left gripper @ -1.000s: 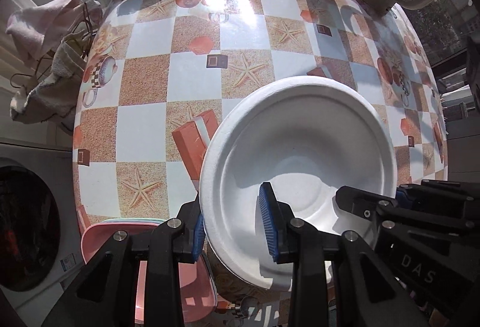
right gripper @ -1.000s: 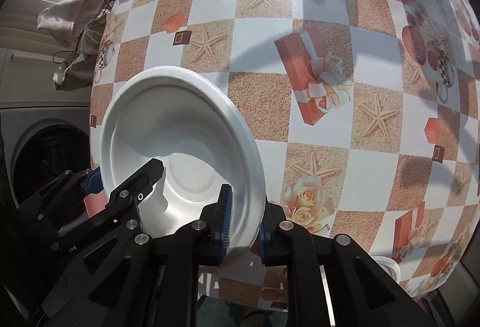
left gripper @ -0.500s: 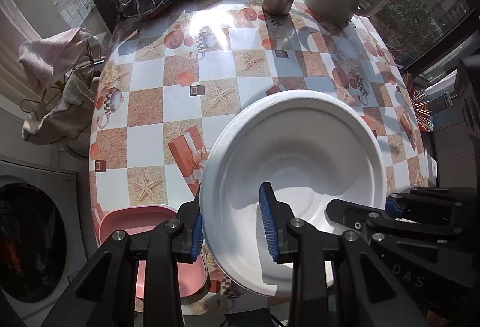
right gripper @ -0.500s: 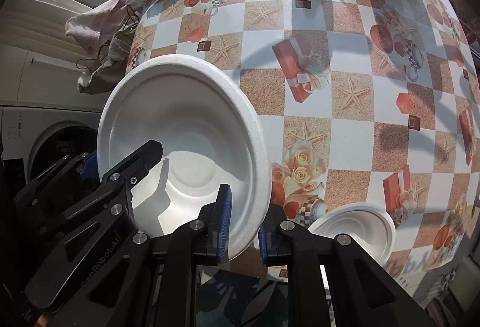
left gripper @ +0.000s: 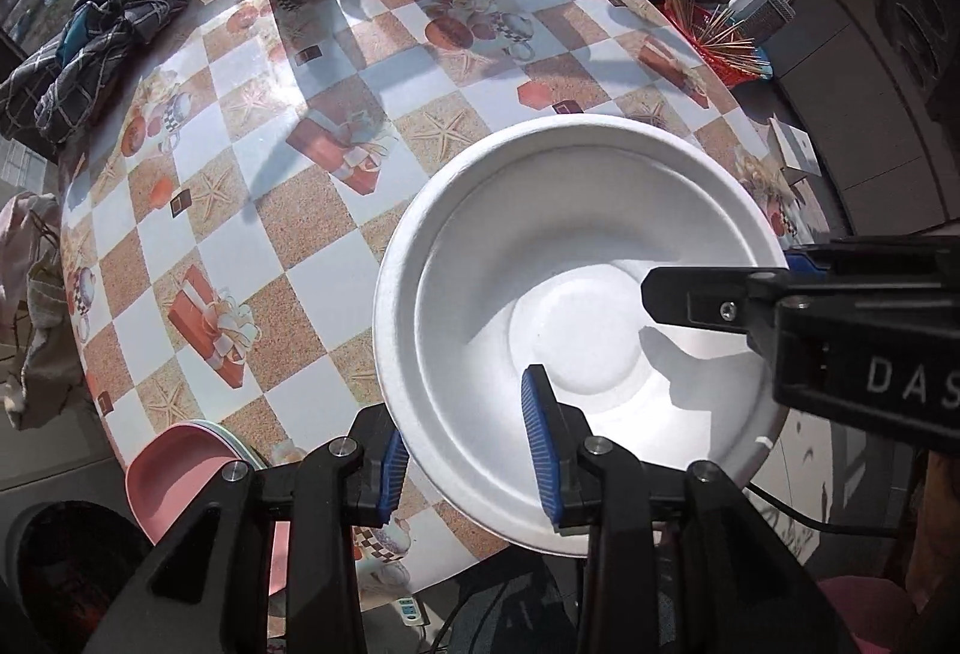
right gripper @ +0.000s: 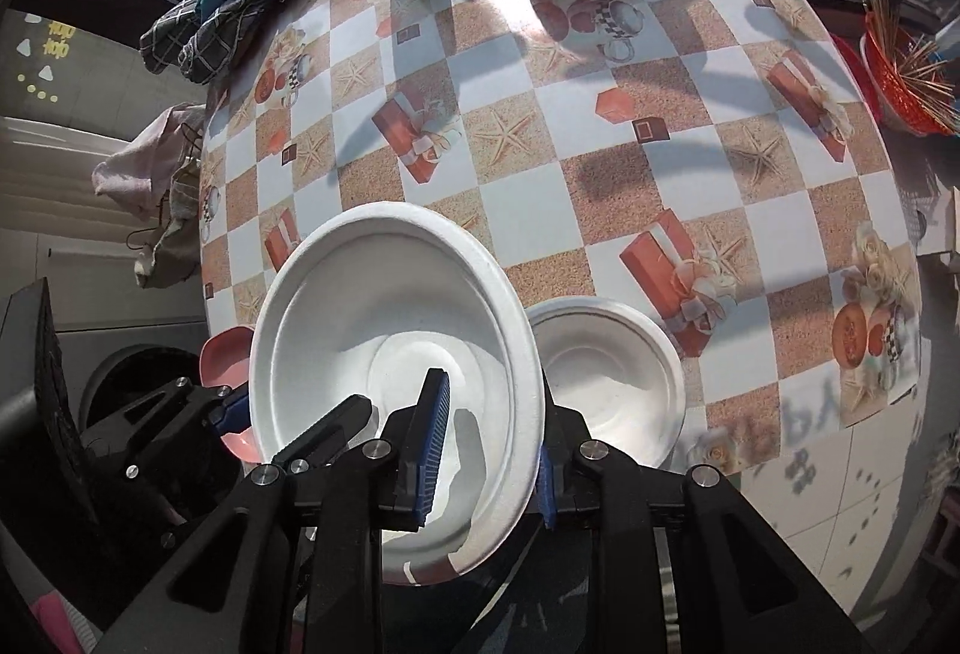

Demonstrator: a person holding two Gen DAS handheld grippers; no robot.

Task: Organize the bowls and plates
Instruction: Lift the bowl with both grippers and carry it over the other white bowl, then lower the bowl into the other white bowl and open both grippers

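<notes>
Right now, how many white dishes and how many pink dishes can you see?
White: 2, the large bowl and the small bowl beside it
Pink: 1, the pink dish
Total: 3

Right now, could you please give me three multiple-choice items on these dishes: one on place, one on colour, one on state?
1. The small white foam bowl sits:
A. by the kettle
B. on the checked table, right of the large white foam bowl
C. on the floor
2. The plastic plate at the table's near-left edge is:
A. pink
B. blue
C. black
3. The large bowl is:
A. upside down
B. full of food
C. upright, empty, its rim straddled by both tongs

B: the small white foam bowl rests on the checked table.
A: the plastic plate is pink.
C: the left tongs and right tongs straddle the large white foam bowl.
</notes>
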